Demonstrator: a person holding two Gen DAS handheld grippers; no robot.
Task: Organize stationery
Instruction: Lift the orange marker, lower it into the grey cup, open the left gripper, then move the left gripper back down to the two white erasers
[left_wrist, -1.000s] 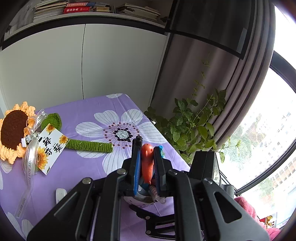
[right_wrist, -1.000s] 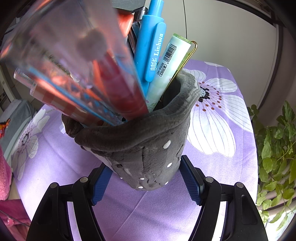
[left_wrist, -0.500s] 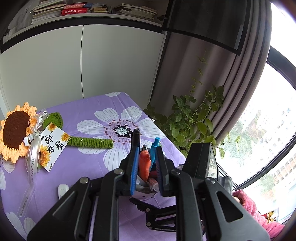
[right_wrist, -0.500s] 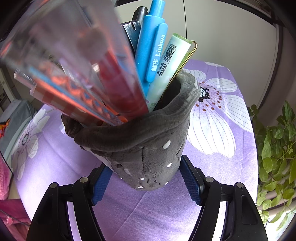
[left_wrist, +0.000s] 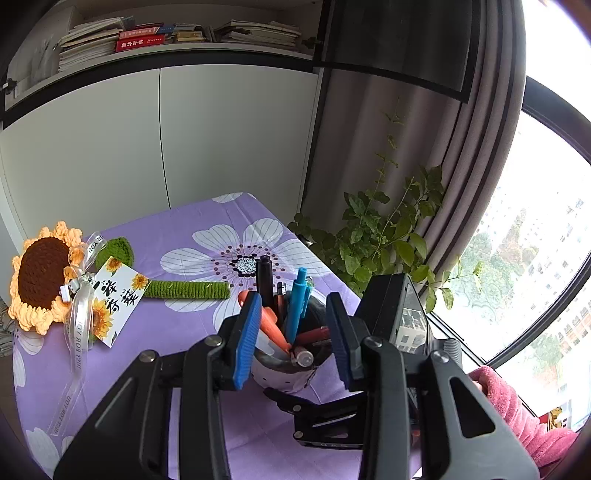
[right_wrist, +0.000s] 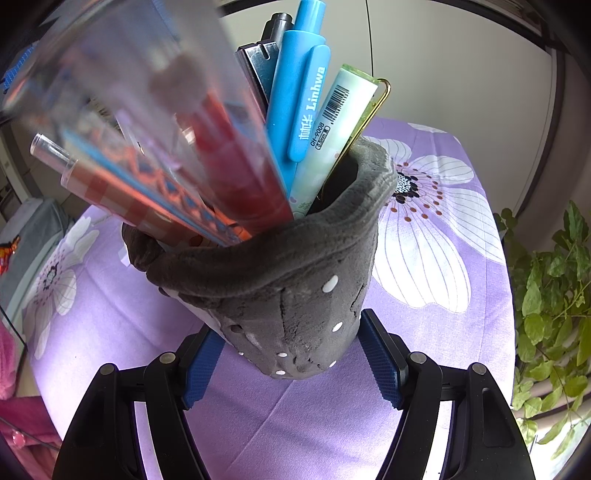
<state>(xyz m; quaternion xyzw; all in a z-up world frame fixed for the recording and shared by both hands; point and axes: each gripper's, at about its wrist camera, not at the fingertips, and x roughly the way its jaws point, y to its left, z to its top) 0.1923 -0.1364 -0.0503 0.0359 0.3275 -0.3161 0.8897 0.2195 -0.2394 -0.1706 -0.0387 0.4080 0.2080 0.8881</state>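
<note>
On the purple flower-print worktop (right_wrist: 424, 332) stands a dark grey plush pen holder with white dots (right_wrist: 295, 306), packed with pens, a bright blue pen (right_wrist: 299, 107) among them. Right gripper (right_wrist: 291, 369) clamps its jaws around the holder's base. Left gripper (left_wrist: 291, 332) hangs above the holder's mouth, jaws spread and empty, an orange carrot-shaped pen (left_wrist: 271, 323) just beside its left pad.
</note>
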